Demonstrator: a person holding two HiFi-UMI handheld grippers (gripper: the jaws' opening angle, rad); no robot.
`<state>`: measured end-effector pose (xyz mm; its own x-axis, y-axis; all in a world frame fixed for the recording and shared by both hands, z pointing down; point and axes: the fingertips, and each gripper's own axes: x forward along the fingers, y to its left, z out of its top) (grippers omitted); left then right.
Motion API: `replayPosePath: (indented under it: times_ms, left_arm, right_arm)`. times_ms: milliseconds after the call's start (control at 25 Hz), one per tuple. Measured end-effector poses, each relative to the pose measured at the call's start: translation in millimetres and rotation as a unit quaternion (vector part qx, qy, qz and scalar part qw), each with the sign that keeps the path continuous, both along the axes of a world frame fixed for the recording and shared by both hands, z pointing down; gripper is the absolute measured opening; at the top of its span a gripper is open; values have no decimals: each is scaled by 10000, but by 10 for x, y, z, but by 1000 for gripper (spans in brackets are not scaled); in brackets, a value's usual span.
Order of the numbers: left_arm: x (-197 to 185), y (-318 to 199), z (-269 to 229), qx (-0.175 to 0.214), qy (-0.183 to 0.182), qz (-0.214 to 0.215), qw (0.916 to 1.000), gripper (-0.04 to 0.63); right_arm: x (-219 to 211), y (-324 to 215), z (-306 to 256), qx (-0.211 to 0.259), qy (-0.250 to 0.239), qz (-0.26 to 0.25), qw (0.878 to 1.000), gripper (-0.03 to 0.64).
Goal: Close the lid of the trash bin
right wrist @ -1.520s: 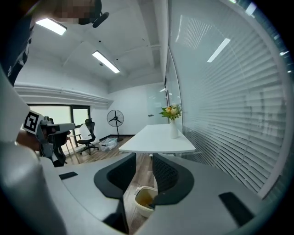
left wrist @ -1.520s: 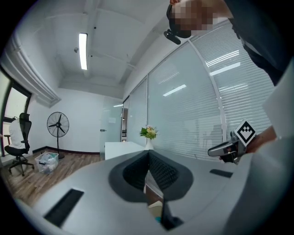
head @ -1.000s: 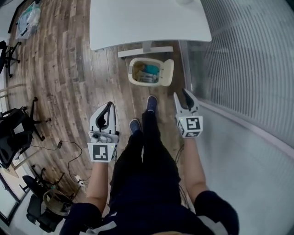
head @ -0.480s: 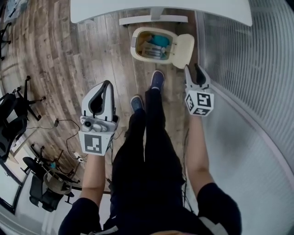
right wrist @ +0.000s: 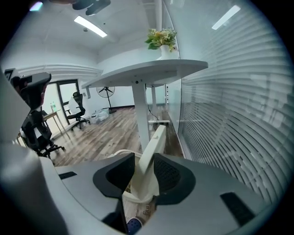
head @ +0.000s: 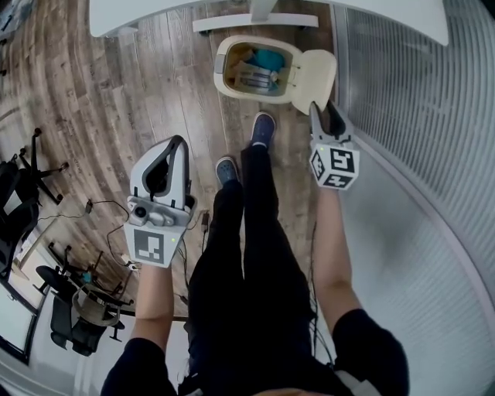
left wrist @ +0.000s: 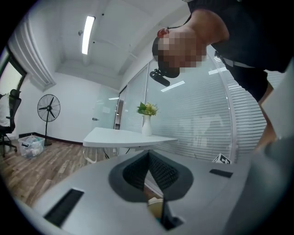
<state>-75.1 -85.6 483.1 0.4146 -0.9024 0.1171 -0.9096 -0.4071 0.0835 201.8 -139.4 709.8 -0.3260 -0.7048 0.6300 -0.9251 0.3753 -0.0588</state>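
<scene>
Grey hard plastic shells both tools. The left gripper [head: 182, 145], nearest to the person, hangs beside the leg with its dark ribbed pads together and nothing in them. The right gripper [head: 324, 114] reaches farther forward. Its jaws are wide and closing, and the free edge of the lid [head: 317, 73] stands between them with a gap on each side, so nothing is gripped yet.

In my judgement, pads that close only on this thin smooth edge may slip off. A hard sideways push could also slide or tip the bin, which looks light. Contents that stick up may keep the lid from lying flat.

The lid is a cream rounded rectangle, standing open at the right side of the trash bin [head: 221, 69]. The bin has a rounded rim and holds papers and something teal. It stands on the wood-plank floor [head: 116, 93], near the floor's edge along the ribbed glass wall [head: 418, 116] and just before the foot of the white desk [head: 124, 15].
</scene>
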Motion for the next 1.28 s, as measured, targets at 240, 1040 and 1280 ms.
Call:
replayPosePath:
  times_ms: [240, 1040, 1280]
  left_arm:
    - [-52, 75, 179, -126, -47, -73, 9999, 8]
    - [-502, 145, 366, -239, -330, -480, 9980, 8]
    - [-512, 108, 449, -345, -305, -526, 9976, 8]
  right_arm:
    - [-162, 5, -53, 82, -265, 1, 9996, 118]
    - [-1243, -58, 231, -190, -1083, -1080, 9881, 123]
    - [-1524, -107, 406, -554, -1499, -1198, 9799, 104]
